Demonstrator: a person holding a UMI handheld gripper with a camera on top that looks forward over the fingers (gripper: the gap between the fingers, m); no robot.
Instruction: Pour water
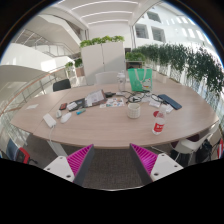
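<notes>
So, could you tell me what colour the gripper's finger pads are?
Magenta-pink pads, clearest in the gripper view.

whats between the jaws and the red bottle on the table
In the gripper view, only floor and the table's near edge lie between the open gripper and the red bottle; nothing sits between the jaws.

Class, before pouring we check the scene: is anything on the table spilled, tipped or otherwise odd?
Nothing stands out. The bottle and cup stand upright on the table, no spill shows, and the gripper hangs short of it, jaws open and empty.
</notes>
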